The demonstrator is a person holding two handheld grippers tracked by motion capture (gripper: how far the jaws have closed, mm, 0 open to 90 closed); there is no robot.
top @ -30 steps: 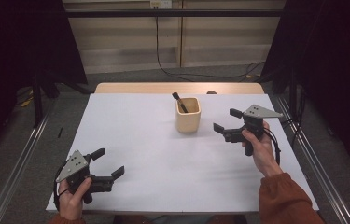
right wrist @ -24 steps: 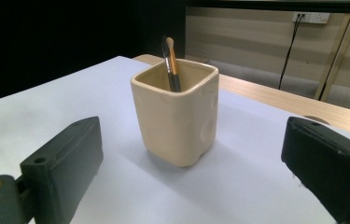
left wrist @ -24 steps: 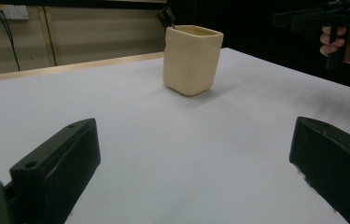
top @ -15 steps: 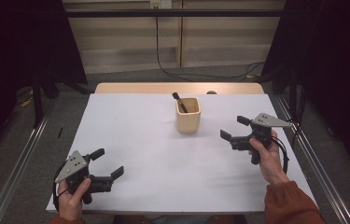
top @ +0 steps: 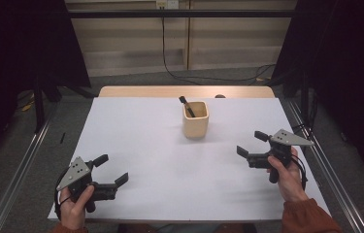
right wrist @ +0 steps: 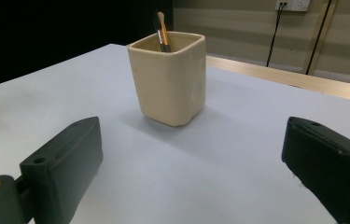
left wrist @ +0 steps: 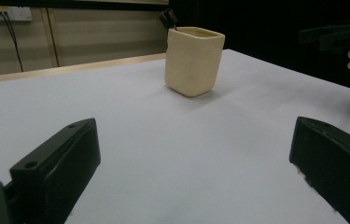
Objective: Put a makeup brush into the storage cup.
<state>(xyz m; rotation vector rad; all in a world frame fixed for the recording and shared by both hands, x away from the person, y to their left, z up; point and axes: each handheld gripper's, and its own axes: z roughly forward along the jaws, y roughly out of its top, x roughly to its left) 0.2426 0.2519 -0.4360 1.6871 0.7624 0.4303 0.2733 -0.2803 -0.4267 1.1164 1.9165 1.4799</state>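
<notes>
I see my right gripper (right wrist: 191, 172) with its two black jaws spread wide, nothing between them. Ahead, a squarish cream ceramic cup (right wrist: 169, 77) stands upright on the white table (right wrist: 238, 163), holding a thin brush (right wrist: 162, 29).

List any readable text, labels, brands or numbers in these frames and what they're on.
None readable.
Cream cup: plain walls, no print.
Brush in the cup: no lettering legible on its handle.
Left tongs and right tongs: no markings legible.
White table: no print.
Wall socket: too small to tell.
</notes>
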